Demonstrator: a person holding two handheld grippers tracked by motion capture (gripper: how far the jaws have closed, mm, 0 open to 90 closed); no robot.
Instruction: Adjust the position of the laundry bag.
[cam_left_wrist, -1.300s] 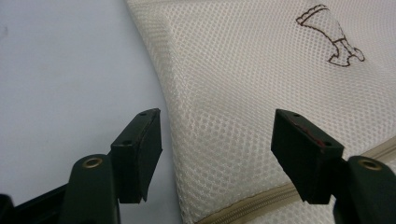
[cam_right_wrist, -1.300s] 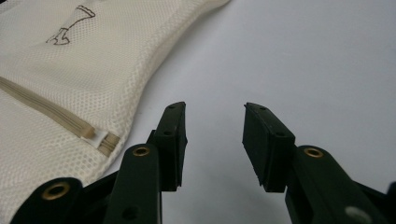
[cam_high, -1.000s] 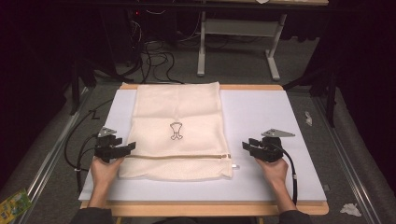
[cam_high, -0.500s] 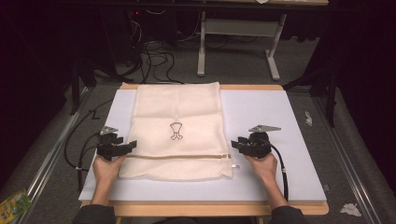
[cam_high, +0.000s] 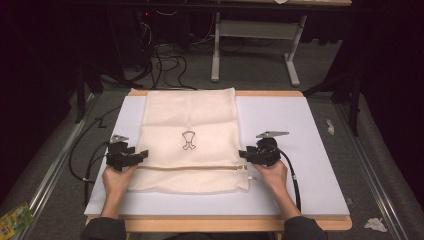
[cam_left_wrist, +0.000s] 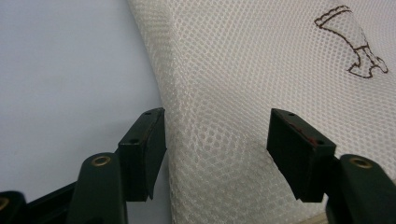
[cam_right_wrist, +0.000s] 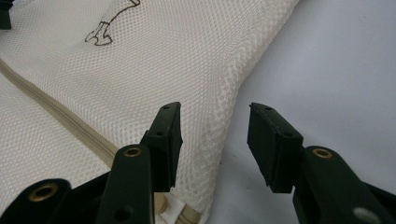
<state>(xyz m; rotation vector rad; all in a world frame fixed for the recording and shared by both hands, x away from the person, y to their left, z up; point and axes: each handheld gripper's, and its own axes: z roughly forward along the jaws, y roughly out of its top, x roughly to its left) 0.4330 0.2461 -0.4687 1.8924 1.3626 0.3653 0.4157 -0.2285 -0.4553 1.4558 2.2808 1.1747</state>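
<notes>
Right gripper (cam_high: 243, 154) moved in, jaws opening, apparently straddling mesh bag (cam_high: 192, 120) edge.

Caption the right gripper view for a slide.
Right gripper, jaws open, straddling the side edge of a cream mesh laundry bag near its zipper on a pale table.

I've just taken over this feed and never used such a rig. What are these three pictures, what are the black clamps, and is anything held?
A person holds a two-jaw clamp in each hand. The high view looks down on the white table: left gripper, right gripper, at either side edge of a cream mesh bag with a zipper. The other two pictures come from cameras riding on each gripper. The left gripper's jaws straddle the bag's edge without pressing. The right gripper's jaws, just opening, stand open at the bag's edge. Nothing is held.
</notes>
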